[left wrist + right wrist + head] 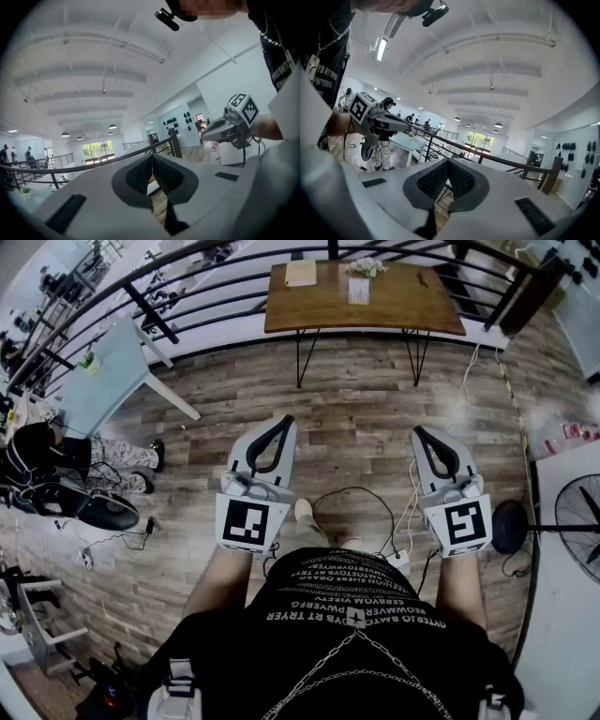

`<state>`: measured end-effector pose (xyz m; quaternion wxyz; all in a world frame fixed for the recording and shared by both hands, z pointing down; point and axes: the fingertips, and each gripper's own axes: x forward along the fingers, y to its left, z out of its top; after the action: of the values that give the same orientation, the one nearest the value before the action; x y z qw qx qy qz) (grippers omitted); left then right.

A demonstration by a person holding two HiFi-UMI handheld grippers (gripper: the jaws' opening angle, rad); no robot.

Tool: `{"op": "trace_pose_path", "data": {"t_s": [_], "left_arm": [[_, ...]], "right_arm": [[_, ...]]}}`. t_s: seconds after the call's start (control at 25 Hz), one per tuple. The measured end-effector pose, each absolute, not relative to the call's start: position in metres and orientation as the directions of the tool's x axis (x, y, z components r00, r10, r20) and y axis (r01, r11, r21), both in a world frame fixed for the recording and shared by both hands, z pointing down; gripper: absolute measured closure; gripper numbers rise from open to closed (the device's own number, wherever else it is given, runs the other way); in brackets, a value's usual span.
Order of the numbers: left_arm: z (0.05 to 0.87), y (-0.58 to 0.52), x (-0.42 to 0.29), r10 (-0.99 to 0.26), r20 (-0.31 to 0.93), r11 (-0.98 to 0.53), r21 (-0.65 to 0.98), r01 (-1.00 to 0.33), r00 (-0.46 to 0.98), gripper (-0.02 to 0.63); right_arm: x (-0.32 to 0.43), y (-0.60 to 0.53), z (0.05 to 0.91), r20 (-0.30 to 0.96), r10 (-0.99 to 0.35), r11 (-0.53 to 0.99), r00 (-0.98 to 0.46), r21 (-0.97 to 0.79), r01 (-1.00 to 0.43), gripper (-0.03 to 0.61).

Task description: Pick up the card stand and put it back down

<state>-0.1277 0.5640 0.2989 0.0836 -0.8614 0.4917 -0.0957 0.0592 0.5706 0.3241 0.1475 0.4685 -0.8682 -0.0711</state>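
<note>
The card stand, a small white upright card, stands on the wooden table at the top of the head view, beside a small flowering plant. Both grippers hang over the wood floor well short of that table, side by side in front of my body. My left gripper is shut, its tips touching and nothing between them. My right gripper is also shut and empty. In the left gripper view the left gripper has its pads meeting at the tip. In the right gripper view the right gripper looks the same.
A tan notebook lies on the table's left part. A black railing runs behind the table. A pale blue table and a seated person are at the left. A floor fan and cables are at the right.
</note>
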Motion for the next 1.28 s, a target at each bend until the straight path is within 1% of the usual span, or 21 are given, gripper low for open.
{"op": "trace_pose_path", "data": {"t_s": [0.16, 0.36, 0.64, 0.8, 0.92, 1.04, 1.28], "left_arm": [[0.298, 0.551, -0.144, -0.887, 0.061, -0.46, -0.224, -0.859, 0.458, 0.586], [0.309, 0.529, -0.158, -0.875, 0.082, -0.484, -0.211, -0.849, 0.478, 0.586], [0.314, 0.488, -0.184, -0.868, 0.066, -0.495, -0.202, -0.845, 0.492, 0.586], [0.315, 0.47, -0.201, -0.864, 0.046, -0.5, -0.208, -0.841, 0.502, 0.586], [0.327, 0.457, -0.216, -0.857, 0.07, -0.513, -0.189, -0.837, 0.51, 0.586], [0.338, 0.442, -0.228, -0.848, 0.092, -0.531, -0.154, -0.834, 0.523, 0.586], [0.343, 0.41, -0.26, -0.843, 0.1, -0.538, -0.134, -0.832, 0.529, 0.586]], "right_arm": [[0.046, 0.559, 0.351, 0.234, -0.818, 0.572, -0.525, 0.241, -0.784, 0.565], [0.022, 0.541, 0.366, 0.258, -0.809, 0.58, -0.528, 0.208, -0.788, 0.565], [0.006, 0.499, 0.357, 0.232, -0.829, 0.551, -0.508, 0.185, -0.814, 0.565], [-0.007, 0.477, 0.357, 0.225, -0.833, 0.539, -0.506, 0.119, -0.834, 0.565], [-0.022, 0.462, 0.362, 0.239, -0.831, 0.531, -0.502, 0.071, -0.844, 0.564], [-0.034, 0.449, 0.369, 0.264, -0.829, 0.525, -0.492, 0.069, -0.848, 0.565], [-0.054, 0.425, 0.376, 0.296, -0.836, 0.501, -0.462, 0.067, -0.863, 0.564]]}}
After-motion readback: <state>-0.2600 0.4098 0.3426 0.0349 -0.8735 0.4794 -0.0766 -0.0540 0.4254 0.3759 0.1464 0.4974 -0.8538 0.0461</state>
